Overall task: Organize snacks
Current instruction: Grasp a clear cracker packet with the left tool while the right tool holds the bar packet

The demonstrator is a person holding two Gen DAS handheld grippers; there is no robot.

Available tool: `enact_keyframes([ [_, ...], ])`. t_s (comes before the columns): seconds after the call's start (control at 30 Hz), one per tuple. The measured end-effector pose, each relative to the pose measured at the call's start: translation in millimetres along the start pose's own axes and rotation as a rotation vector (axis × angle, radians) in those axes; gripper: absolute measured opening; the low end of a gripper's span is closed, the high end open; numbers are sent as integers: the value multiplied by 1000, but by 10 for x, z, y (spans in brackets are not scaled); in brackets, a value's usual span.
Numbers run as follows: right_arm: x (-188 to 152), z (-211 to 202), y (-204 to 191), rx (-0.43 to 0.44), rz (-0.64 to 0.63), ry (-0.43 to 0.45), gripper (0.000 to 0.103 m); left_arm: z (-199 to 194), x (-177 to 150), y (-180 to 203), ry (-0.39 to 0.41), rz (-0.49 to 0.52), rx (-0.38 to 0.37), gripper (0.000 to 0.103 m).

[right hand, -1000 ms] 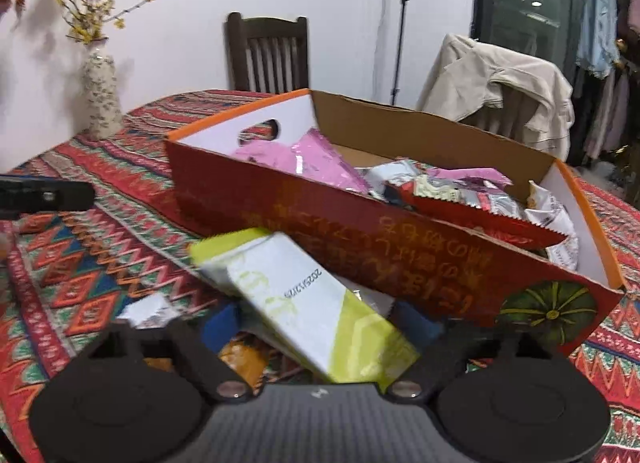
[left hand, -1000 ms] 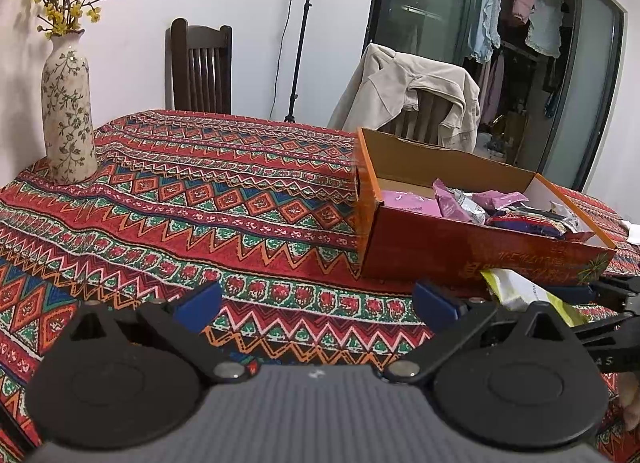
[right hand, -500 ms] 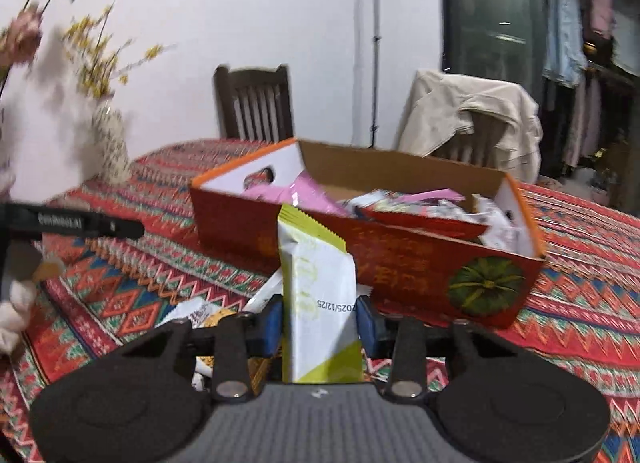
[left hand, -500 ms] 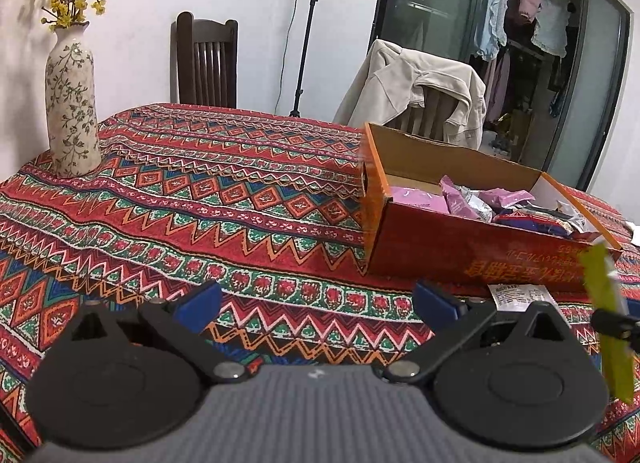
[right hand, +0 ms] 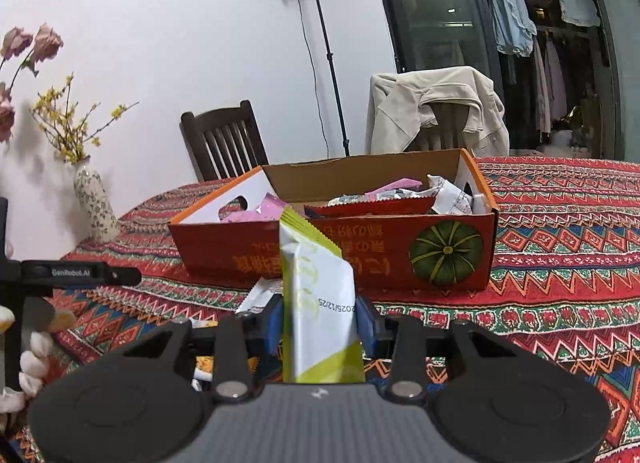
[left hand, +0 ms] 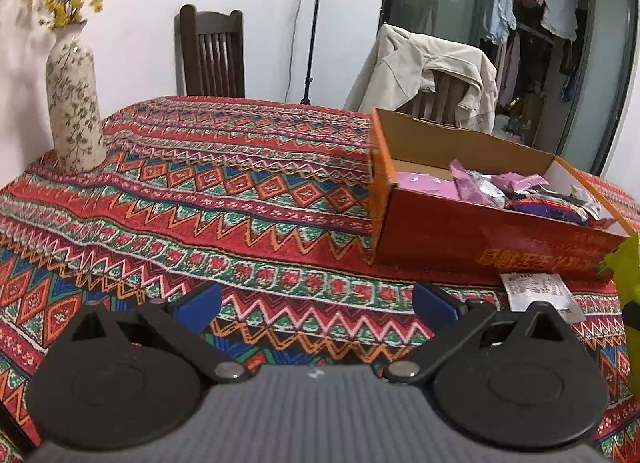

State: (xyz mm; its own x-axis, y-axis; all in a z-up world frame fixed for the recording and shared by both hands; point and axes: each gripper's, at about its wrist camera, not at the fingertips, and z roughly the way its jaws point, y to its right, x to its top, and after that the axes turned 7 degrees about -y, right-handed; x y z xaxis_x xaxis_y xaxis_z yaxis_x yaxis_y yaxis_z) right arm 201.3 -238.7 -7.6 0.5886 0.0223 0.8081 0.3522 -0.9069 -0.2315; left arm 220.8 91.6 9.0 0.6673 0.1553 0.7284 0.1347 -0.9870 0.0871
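A second ago the white-and-lime snack packet (right hand: pixel 318 303) lay tilted against the front of the orange cardboard box (right hand: pixel 360 255); it now stands upright in the lower centre of the right wrist view, lifted off the patterned tablecloth (right hand: pixel 560 231) and clamped between the blue pads of the right gripper (right hand: pixel 320 323), whose jaws have drawn in from a wide spread to press on the packet's two sides. The packet's crimped lime top edge reaches up in front of the box's near wall, beside the printed green pumpkin (right hand: pixel 446 253). Inside the box, in the middle of the frame, lie pink, red and silver wrappers (right hand: pixel 368 203). More packets rest on the cloth just below the box, partly hidden behind the gripper.

In the left wrist view the left gripper (left hand: pixel 316 301) hangs over the tablecloth (left hand: pixel 240 203) at the bottom of the frame, its blue pads spread wide with nothing between them, much as it was a second earlier. The box (left hand: pixel 480 239) sits at right centre, and a white wrapper (left hand: pixel 536 291) lies flat on the cloth touching its front wall. A sliver of the lime packet (left hand: pixel 624 267) shows at the far right edge. A flowered vase (left hand: pixel 74 103) with yellow blossoms stands at upper left, a dark wooden chair (left hand: pixel 212 55) behind the table, and a beige jacket (left hand: pixel 424 75) drapes a second chair at upper right.
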Motion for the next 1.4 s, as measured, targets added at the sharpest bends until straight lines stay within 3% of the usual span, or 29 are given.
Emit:
enact_keyframes([
  [0.4,-23,0,137,-54,89,-8,37,-100,-32,775,-61,126,-63,103],
  [0.77,-44,-36,155,-67,96,-4,37,61,-216,1338,-166,181,-54,103],
  [1.03,-64,-69,120,-78,80,1,37,178,-329,1452,-215,183,-35,103],
  [1.4,-68,-82,100,-85,73,2,37,154,-392,1424,-172,169,-29,102],
])
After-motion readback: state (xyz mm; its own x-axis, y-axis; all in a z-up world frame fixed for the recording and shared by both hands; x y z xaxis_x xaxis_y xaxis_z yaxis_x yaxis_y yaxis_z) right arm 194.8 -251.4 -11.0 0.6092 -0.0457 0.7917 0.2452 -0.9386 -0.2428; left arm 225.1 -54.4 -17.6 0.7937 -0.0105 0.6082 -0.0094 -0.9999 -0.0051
